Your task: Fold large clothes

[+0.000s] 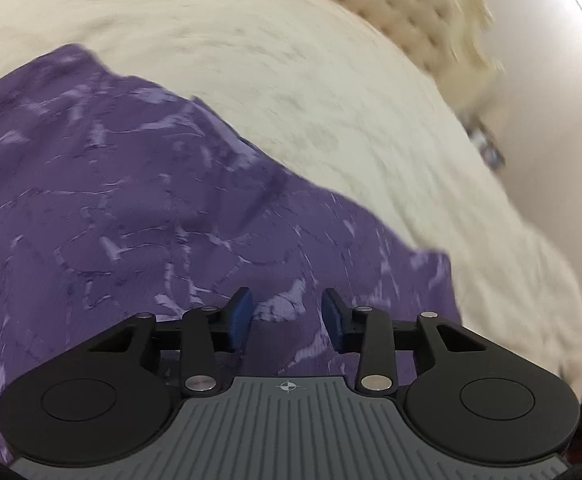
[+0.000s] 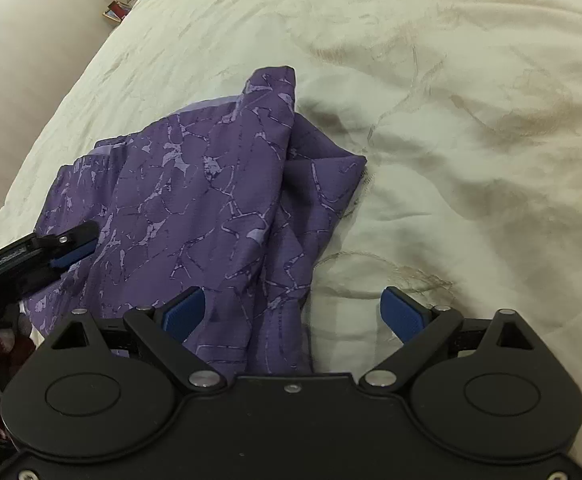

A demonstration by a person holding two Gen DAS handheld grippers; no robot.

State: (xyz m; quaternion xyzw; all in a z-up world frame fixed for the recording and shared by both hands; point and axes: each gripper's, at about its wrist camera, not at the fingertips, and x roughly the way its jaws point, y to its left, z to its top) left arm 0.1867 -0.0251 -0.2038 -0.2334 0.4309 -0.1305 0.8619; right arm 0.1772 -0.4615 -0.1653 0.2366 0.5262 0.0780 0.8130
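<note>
A purple garment with a pale cracked pattern (image 2: 195, 200) lies rumpled on the cream bedspread (image 2: 451, 140). In the left wrist view the garment (image 1: 131, 208) fills the left and middle, blurred by motion. My left gripper (image 1: 287, 316) hovers just over the cloth with its blue pads apart and nothing between them. It also shows in the right wrist view (image 2: 77, 246) at the garment's left edge. My right gripper (image 2: 295, 312) is wide open above the garment's near right edge, with a fold of cloth lying between its jaws, not pinched.
A tufted cream headboard (image 1: 411, 12) stands at the far end of the bed. A white wall (image 1: 551, 100) runs on the right. A lamp and a picture frame (image 2: 117, 10) sit on a bedside stand at far left.
</note>
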